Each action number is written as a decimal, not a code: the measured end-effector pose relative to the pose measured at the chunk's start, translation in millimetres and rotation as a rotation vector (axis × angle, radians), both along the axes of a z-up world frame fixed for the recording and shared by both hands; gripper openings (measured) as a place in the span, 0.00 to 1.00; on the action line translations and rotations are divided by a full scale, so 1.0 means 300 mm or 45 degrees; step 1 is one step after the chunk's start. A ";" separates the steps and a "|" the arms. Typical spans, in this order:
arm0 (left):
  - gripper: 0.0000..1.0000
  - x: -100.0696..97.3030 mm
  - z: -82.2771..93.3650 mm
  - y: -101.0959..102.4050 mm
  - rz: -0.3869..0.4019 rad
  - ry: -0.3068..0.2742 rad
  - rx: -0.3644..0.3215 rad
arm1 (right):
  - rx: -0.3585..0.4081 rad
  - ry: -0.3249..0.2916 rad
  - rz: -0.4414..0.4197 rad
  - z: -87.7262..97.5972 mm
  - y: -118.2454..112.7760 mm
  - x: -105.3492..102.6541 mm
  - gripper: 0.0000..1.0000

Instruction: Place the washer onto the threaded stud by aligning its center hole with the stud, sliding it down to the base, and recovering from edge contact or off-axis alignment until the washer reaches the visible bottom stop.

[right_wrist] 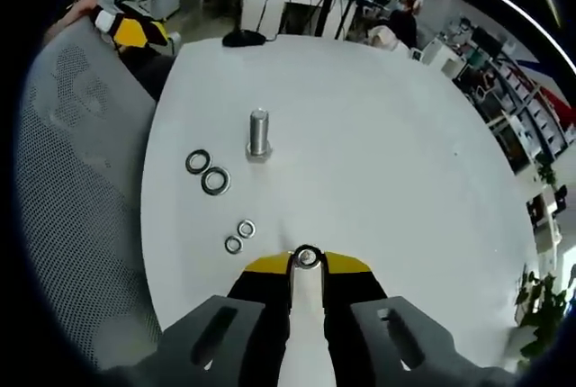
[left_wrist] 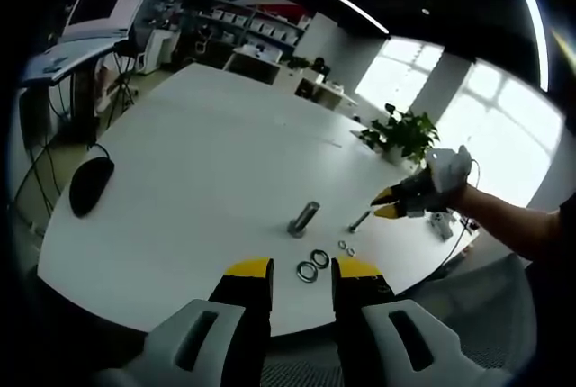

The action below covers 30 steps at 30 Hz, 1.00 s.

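The large threaded stud (right_wrist: 258,134) stands upright on its hex head near the middle of the white table (right_wrist: 387,135), thread end up, so a washer can drop straight down over it. No washer is on it yet. Beside it lie 2 large washers (right_wrist: 208,172) flat on the table, touching or nearly so, and closer to the right gripper 2 small washers (right_wrist: 239,237), also flat, just beside each other.

The right gripper (right_wrist: 307,259) is low over the table w/ a small bolt (right_wrist: 307,256) between its fingers; fingers are closed in on it, bolt seen end-on, so its axis runs along the camera's line. In the left gripper view the same bolt (left_wrist: 360,220) shows as a thin slanted rod w/ the right gripper's yellow tips at its upper end. Probably held to steady it as a 2nd stud for the small washers, though that's a guess.

The left gripper (left_wrist: 301,270) hangs back at the near table edge, fingers apart w/ nothing between them, pointed at the large washers (left_wrist: 312,265) just ahead of its tips. Looks staged for a pick: washers lie flat, so an edge grab will need a low, shallow approach.

A black mouse (left_wrist: 91,182) sits well apart on the table's far side. Task barely begun, I'd judge.
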State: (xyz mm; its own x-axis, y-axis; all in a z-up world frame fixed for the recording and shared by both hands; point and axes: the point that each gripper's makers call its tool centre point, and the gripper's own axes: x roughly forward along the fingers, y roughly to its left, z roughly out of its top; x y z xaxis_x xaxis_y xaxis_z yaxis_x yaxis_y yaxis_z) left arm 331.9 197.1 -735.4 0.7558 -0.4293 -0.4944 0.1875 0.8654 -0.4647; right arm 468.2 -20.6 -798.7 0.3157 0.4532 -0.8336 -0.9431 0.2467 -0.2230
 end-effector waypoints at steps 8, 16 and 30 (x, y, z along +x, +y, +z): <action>0.24 0.001 0.000 0.003 0.005 0.000 -0.003 | 0.002 0.039 -0.014 -0.027 0.005 -0.003 0.13; 0.24 0.001 0.000 0.004 0.007 -0.001 -0.004 | -0.014 0.052 0.004 -0.023 0.012 -0.001 0.13; 0.24 0.002 0.000 0.004 0.011 -0.001 -0.006 | -0.089 0.109 0.045 -0.041 0.020 0.001 0.13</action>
